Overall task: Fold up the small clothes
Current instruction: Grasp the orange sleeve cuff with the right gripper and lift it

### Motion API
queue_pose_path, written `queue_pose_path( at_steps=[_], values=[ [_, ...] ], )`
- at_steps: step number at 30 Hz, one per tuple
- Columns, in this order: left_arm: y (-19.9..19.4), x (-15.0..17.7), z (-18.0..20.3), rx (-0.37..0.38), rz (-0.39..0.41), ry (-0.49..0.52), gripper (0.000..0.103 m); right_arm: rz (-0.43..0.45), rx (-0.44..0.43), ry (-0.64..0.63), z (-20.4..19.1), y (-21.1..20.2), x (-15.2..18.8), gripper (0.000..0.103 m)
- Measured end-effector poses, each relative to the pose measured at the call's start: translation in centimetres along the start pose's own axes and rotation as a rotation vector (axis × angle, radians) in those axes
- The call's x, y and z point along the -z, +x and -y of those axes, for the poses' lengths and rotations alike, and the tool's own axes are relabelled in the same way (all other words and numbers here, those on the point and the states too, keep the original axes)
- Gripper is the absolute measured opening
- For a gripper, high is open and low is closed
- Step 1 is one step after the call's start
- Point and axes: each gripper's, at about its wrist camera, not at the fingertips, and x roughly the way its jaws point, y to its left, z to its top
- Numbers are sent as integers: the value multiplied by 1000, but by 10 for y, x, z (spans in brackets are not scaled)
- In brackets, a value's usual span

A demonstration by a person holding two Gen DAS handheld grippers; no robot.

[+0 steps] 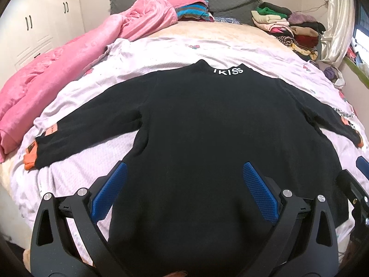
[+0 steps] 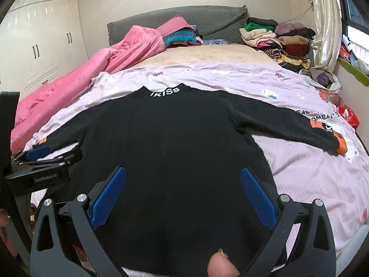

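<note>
The left gripper point(image 1: 184, 189) hovered over the lower left part of a black sweater point(image 1: 207, 138), its jaws wide apart and clamped on nothing. The right gripper point(image 2: 183, 194) hung over the lower right part of the same garment, jaws likewise spread and empty, with a fingertip point(image 2: 221, 266) showing at the bottom edge of its view.

The sweater lay flat on a lilac bedsheet point(image 2: 299, 173), collar away from the grippers, both sleeves stretched out to the sides. It looked like a soft, fairly thick knit: light, limp, not slippery against the textured blue pads, and in no way fragile. It would likely sag and drape wherever it was lifted, so a pinch at the hem corners or at a sleeve cuff seemed the sensible hold, taking both layers together so that the fabric would not slide apart.

White letters on the collar point(image 1: 228, 71) read "IKISS". Orange patches point(image 2: 341, 145) sat near each cuff; the right sleeve carried further lettering too distorted to read fully. The body of the left gripper, seen from the right wrist, bore "GenRobot.AI" point(image 2: 45, 177).

A pink blanket point(image 1: 57, 73) lay to the left, and a pile of clothes point(image 2: 281, 41) by the headboard.
</note>
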Motion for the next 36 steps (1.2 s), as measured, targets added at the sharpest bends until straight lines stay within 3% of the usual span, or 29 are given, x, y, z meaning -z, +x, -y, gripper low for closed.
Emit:
queue_pose_path(
  at_steps=[10,20,27,36],
  values=[
    [24,-33,26,19,-11,35,94,-24,47,109,44,30,-32,99],
    [53,-58,53,59,-46,70,94,-34,197,242,113,50,-48,99],
    [73,-76,72,68,-73,102,94,-63,318,403,173,64,-43,99],
    [101,-95,82,73,-100,112,94,-98,378,665,260,75,-29,99]
  ],
)
